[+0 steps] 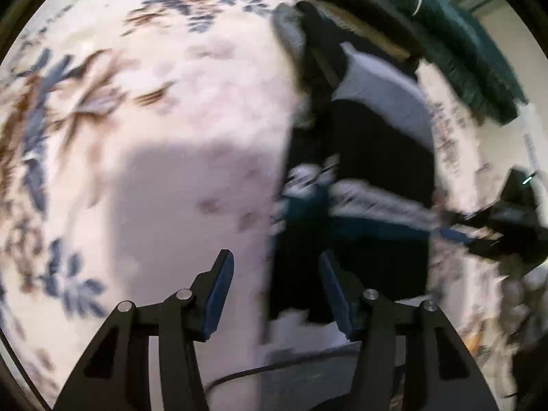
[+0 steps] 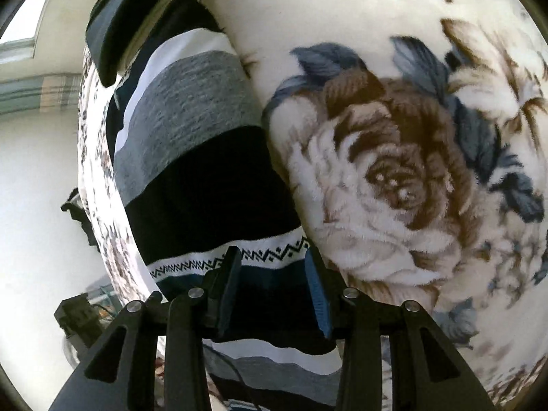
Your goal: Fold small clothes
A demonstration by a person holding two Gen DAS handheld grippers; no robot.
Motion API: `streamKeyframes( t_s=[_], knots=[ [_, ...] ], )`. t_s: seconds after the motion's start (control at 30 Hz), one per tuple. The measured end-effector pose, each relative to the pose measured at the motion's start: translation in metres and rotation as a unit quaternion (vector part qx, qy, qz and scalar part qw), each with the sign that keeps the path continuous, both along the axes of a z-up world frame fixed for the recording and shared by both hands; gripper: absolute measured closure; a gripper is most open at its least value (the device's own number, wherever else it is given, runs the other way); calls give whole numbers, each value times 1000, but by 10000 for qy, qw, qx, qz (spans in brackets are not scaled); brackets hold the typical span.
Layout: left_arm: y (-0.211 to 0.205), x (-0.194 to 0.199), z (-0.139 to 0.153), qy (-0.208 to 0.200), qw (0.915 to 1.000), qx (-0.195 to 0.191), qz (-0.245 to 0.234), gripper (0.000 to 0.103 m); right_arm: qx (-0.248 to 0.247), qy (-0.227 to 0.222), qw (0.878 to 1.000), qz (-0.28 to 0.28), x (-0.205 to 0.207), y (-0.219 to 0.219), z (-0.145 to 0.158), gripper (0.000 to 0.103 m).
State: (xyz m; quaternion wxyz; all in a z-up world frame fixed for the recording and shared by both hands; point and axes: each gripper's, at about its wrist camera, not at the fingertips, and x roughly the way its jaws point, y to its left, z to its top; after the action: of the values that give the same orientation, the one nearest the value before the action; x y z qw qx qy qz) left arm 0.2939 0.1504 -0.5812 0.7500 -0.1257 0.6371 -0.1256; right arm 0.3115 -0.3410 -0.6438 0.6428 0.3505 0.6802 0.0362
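A small striped garment [image 1: 370, 150], with black, grey, white and navy bands, lies flat on a cream floral blanket [image 1: 171, 120]. My left gripper [image 1: 274, 274] is open above the garment's left edge, and nothing is pinched between its blue pads. In the right wrist view the garment [image 2: 191, 157] stretches away from me, with a white zigzag-patterned band near the fingers. My right gripper [image 2: 272, 257] is open just over the navy band, and its pads stand apart from the cloth. That gripper also shows, blurred, at the garment's right side [image 1: 507, 219].
The floral blanket [image 2: 394, 171] covers the whole surface and drops off at its edge to a pale floor [image 2: 37, 188]. A dark green cloth [image 1: 472, 51] and a dark padded object [image 2: 116, 24] lie past the garment's far end. A black cable [image 1: 274, 366] runs near my left gripper.
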Motion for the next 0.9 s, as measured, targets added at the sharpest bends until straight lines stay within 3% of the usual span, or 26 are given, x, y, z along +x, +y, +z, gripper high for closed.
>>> streamKeyframes(
  t_s=[0.07,0.1,0.13,0.17,0.2,0.23,0.27,0.3,0.43,0.53,0.57,0.6,0.63,0.67,0.7,0.73,0.77,0.9],
  knots=[
    [4,1,-23,373,9992,150,48,52,-53,-23,9999,104,-2,8,1,62],
    [11,1,-38,598,9982,-22,93,50,-69,-26,9999,154,0,13,2,62],
    [16,3,-43,545,9980,-267,179,46,-99,-26,9997,227,0,17,2,62],
    [20,4,-44,534,9971,-471,261,34,-121,-23,9996,262,-1,7,6,62],
    [26,7,-49,581,9928,-963,421,11,-125,-16,9995,273,-1,5,8,62],
    [30,10,-53,589,9860,-1465,533,0,-114,-4,9995,279,-2,4,9,62],
    [35,13,-58,613,9798,-1758,727,0,-101,6,9996,272,-3,8,10,62],
    [39,14,-60,650,9768,-1851,854,0,-98,2,9996,268,-4,9,11,62],
    [62,18,-70,941,9512,-2421,1666,0,-107,54,9995,292,-8,8,8,62],
    [69,22,-72,1099,9405,-2637,1842,0,-77,118,9995,265,-12,5,4,62],
    [71,21,-67,1033,9407,-2635,1872,1,-71,136,9995,270,-13,5,3,62],
    [70,19,-56,847,9472,-2502,1816,2,-90,158,9995,262,-14,5,2,62],
    [62,18,-34,433,9662,-2083,1455,4,-91,161,9995,251,-15,4,1,62],
    [51,15,-21,203,9754,-1843,1190,14,-80,158,9996,239,-16,4,0,62],
    [38,13,-6,-93,9851,-1524,793,38,-84,157,9995,243,-17,4,0,62],
    [24,10,5,-231,9903,-1309,397,51,-97,156,9995,249,-17,4,0,62],
    [13,8,8,-212,9915,-1278,144,69,-109,159,9995,259,-17,4,-1,62],
    [-2,6,-3,-43,9882,-1528,11,70,-94,256,9993,246,-21,4,-10,62]
  ],
)
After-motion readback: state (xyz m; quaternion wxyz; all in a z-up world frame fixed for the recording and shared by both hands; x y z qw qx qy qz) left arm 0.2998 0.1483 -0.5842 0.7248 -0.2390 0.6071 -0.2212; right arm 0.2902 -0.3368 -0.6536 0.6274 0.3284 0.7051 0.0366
